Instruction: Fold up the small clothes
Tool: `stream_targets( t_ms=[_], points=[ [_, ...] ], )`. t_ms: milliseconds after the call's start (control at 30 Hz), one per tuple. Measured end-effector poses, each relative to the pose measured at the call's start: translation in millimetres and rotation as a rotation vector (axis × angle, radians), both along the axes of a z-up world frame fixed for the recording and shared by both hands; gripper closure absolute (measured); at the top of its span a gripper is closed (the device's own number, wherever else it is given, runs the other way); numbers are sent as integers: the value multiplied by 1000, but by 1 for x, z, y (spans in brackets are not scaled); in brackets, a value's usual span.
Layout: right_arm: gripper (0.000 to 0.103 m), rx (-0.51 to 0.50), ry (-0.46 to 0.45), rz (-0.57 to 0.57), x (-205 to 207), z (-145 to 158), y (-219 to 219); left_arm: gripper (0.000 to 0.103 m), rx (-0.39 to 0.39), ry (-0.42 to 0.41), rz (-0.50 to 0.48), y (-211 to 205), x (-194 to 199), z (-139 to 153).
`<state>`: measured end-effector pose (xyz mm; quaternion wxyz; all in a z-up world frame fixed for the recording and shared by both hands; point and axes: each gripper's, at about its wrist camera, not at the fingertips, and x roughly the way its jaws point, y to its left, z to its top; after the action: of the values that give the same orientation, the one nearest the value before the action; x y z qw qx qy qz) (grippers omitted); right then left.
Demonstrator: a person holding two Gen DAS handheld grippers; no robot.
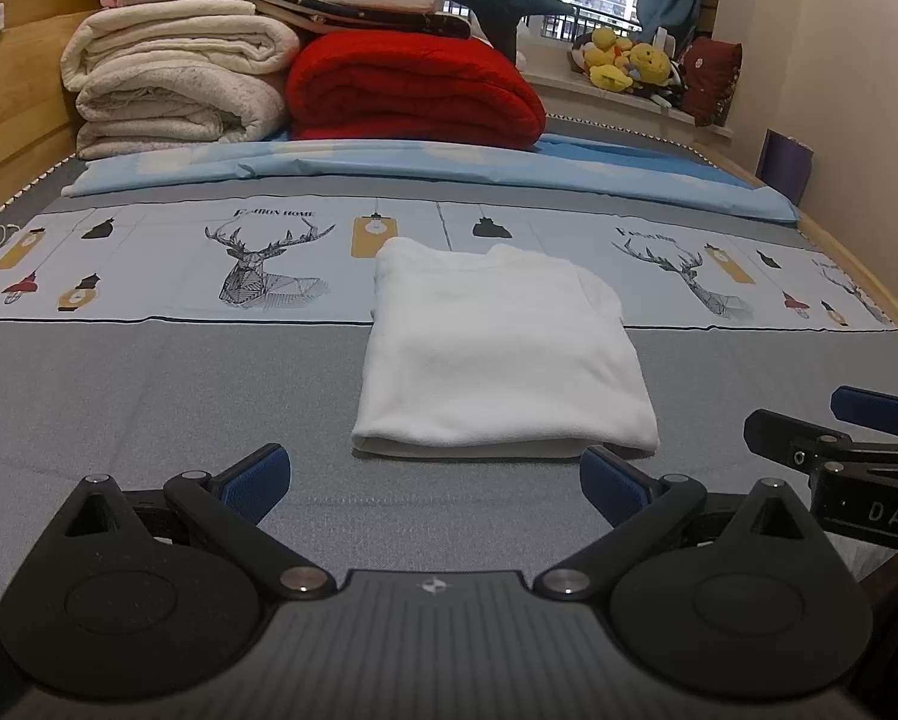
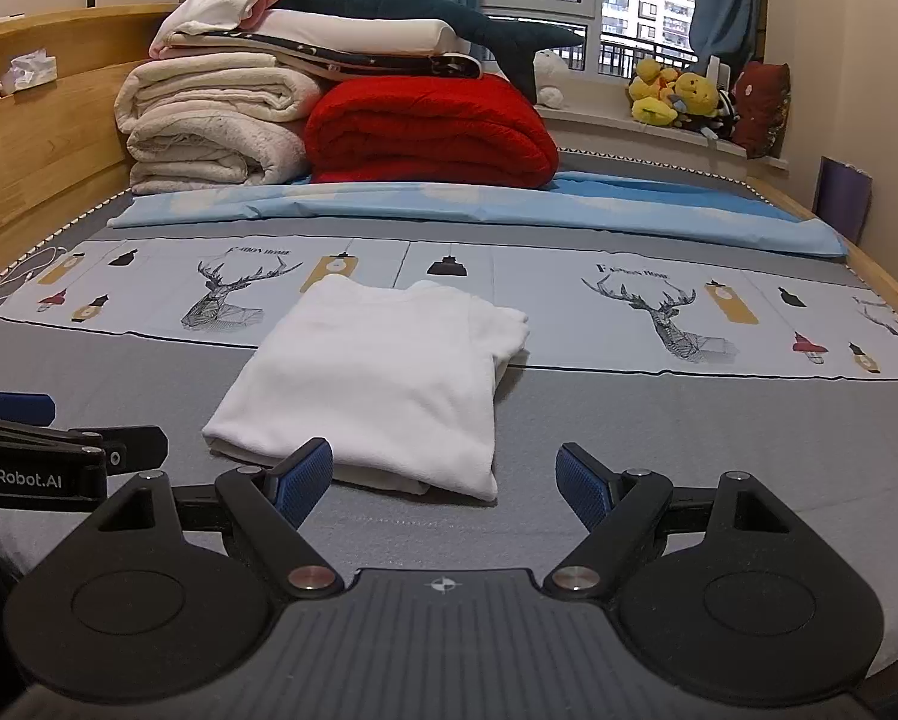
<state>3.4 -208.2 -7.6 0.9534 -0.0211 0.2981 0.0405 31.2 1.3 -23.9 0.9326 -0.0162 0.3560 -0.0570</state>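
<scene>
A white garment [image 1: 497, 354] lies folded into a neat rectangle on the grey bed cover, its far edge on the deer-print strip. It also shows in the right wrist view [image 2: 377, 384]. My left gripper [image 1: 434, 480] is open and empty, just short of the garment's near edge. My right gripper [image 2: 443, 480] is open and empty, near the garment's near right corner. The right gripper shows at the right edge of the left wrist view [image 1: 839, 426]. The left gripper shows at the left edge of the right wrist view [image 2: 59, 426].
A red blanket [image 1: 413, 90] and a stack of cream blankets [image 1: 179, 84] stand at the head of the bed on a light blue sheet [image 1: 449, 171]. A wooden headboard [image 1: 11, 90] runs along the left. Plush toys [image 1: 623, 63] sit on the window sill.
</scene>
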Motion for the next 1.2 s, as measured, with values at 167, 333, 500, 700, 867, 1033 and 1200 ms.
stream_targets(
  t_ms=[167, 333, 500, 700, 867, 1033, 1200],
  points=[
    [20, 0, 1, 0, 0, 0, 0, 0, 0, 1, -1, 0, 0, 0],
    [20, 0, 1, -1, 0, 0, 1, 0, 1, 1, -8, -1, 0, -1],
    [20, -1, 4, 1, 0, -1, 0, 0, -1, 2, -8, -1, 0, -2],
    [20, -1, 8, 4, 0, -3, -1, 0, 0, 3, -11, 0, 0, -3],
    [20, -2, 11, 6, 1, -4, -1, 0, -1, 6, -12, -1, 1, -4],
    [20, -2, 11, 8, 1, -4, -1, 0, -1, 5, -14, -1, 1, -4],
    [20, 0, 10, 8, 1, -4, -1, 0, 0, 4, -16, -1, 1, -4]
  ],
)
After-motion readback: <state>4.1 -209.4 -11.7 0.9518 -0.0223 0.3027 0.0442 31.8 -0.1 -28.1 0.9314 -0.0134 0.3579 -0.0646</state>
